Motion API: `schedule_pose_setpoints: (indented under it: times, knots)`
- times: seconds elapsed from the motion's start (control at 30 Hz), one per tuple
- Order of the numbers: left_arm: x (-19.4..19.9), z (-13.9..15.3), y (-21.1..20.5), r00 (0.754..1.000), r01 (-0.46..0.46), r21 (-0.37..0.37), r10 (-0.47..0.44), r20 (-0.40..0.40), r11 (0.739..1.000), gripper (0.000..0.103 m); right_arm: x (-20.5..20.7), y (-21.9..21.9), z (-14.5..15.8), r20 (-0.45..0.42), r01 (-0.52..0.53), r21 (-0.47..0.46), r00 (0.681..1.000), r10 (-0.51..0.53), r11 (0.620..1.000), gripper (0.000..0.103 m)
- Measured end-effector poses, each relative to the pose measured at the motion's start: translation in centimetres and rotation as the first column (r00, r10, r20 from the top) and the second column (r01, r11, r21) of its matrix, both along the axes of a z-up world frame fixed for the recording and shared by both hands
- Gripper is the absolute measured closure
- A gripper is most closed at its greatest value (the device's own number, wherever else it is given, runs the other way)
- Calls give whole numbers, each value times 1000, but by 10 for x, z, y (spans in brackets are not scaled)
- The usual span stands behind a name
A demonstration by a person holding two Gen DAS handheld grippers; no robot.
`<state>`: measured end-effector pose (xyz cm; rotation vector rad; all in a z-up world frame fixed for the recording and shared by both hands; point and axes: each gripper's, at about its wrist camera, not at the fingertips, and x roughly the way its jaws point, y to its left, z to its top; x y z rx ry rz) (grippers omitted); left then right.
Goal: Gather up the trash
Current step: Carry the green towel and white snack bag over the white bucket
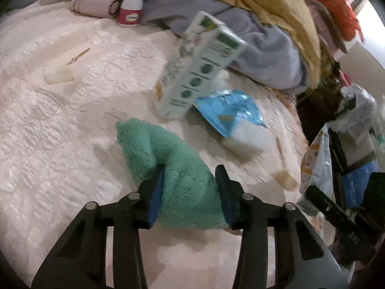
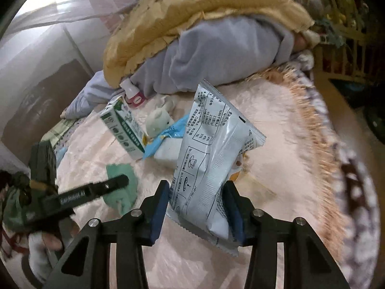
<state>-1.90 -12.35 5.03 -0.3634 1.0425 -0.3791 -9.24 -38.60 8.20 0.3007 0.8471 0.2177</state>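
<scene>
Right gripper (image 2: 196, 210) is clamped on the snack packet (image 2: 214, 159); left gripper (image 1: 190, 192) is closed on the green cloth (image 1: 168, 159). Both should be lifted gently, so neither slips

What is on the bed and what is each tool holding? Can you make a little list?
Place: pink quilted bedspread
Left tool: closed on green fluffy cloth
Right tool: closed on white snack packet
Standing: green-and-white carton
Beside carton: blue wrapper
Far back: small bottle with pink label
Piled behind: grey and yellow bedding
</scene>
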Motion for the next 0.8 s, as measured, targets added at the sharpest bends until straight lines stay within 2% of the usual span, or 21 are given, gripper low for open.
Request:
schedule_pose_setpoints:
  times: [0.2,0.4,0.53,0.8]
  knots:
    - [-32,32,-31,990,123,25,-124,67,992,67,-41,-8,17,30,-5,-83,1000,7,997,58]
    - [-53,53,-79,966,228,64,-234,111,972,67,-75,-27,28,59,36,-128,998,-29,991,58]
    - [-68,64,-111,942,291,100,-303,144,952,67,-94,-46,34,66,72,-139,996,-63,988,58]
    - [-93,79,-177,880,405,174,-435,193,897,67,-131,-87,46,88,165,-189,985,-150,968,57]
